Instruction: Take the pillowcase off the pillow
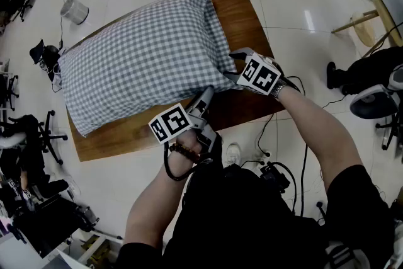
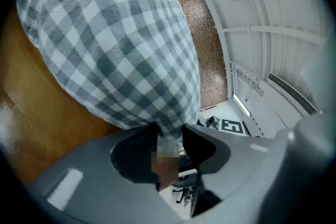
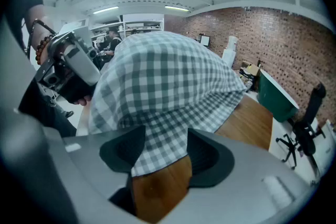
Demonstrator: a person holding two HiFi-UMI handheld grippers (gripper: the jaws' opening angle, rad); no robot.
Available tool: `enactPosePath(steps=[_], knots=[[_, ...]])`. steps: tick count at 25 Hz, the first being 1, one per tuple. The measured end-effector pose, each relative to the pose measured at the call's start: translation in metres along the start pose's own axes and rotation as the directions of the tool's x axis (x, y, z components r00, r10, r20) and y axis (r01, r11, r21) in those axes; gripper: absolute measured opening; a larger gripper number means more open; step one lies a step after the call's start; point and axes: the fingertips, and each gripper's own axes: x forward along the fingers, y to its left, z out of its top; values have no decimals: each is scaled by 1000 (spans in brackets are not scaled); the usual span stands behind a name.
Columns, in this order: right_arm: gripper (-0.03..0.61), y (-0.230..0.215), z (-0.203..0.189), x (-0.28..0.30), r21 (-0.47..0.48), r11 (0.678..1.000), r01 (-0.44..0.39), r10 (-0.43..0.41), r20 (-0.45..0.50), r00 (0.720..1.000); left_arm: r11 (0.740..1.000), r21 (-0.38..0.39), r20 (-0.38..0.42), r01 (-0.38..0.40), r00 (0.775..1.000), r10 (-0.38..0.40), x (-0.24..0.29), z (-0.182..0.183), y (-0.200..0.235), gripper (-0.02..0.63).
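Note:
A pillow in a grey-and-white checked pillowcase (image 1: 138,60) lies across a wooden table (image 1: 242,9). My left gripper (image 1: 204,96) is at the pillow's near edge. In the left gripper view, the left gripper (image 2: 170,136) is shut on a pinched fold of the pillowcase (image 2: 121,44). My right gripper (image 1: 232,66) is at the near right corner. In the right gripper view, the right gripper (image 3: 165,149) stands open with the pillowcase's loose hem (image 3: 163,139) lying across the gap over bare wood. The left gripper (image 3: 73,68) also shows there, at the left.
The table stands on a pale tiled floor. A wire bin (image 1: 74,9) sits at the far left, office chairs (image 1: 44,135) at the left, and a wooden stool (image 1: 362,25) at the right. Cables (image 1: 271,135) trail by the person's feet.

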Motion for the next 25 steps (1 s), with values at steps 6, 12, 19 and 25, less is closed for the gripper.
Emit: enactPosePath(steps=[6,12,19,25], knots=[[249,-26,-3,32,-115,992,-49,44,-46,998,999,17,8,43,999,-43,12,21,-7,41],[233,-48,22,38,-50,996,-72,76,90,993,996,33,5,79,997,-79,16,35,-27,34],[313,-35,56,26,72,968,-240,217,237,947,997,1,1,75,997,-75,5,36,-32,31],[328,-15,76,27,202,896,-394,311,346,885,997,-4,-12,79,997,-79,8,31,-31,29]])
